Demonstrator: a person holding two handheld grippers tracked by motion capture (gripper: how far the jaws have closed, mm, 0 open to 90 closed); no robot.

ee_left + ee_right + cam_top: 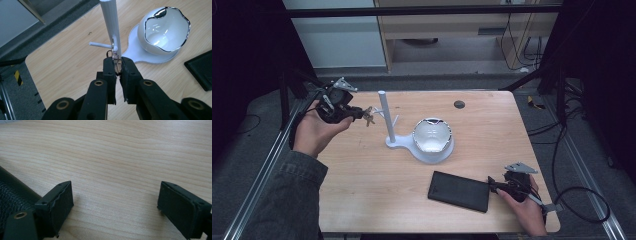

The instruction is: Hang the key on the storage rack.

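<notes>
now left tool clamped on small metal keys w/ ring; right tool wide open, empty.

White scalloped bowl on its white base off to the right of your left fingers, black leather wallet flat just beside your right fingers, wooden bench beneath, dark grommet near its far edge.

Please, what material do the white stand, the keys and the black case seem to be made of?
White stand: probably matte plastic, with an even colour and dull surface. Keys: metal, thin shiny ring and glints. Black case: looks like leather or imitation, with a fine pebbled grain.
</notes>
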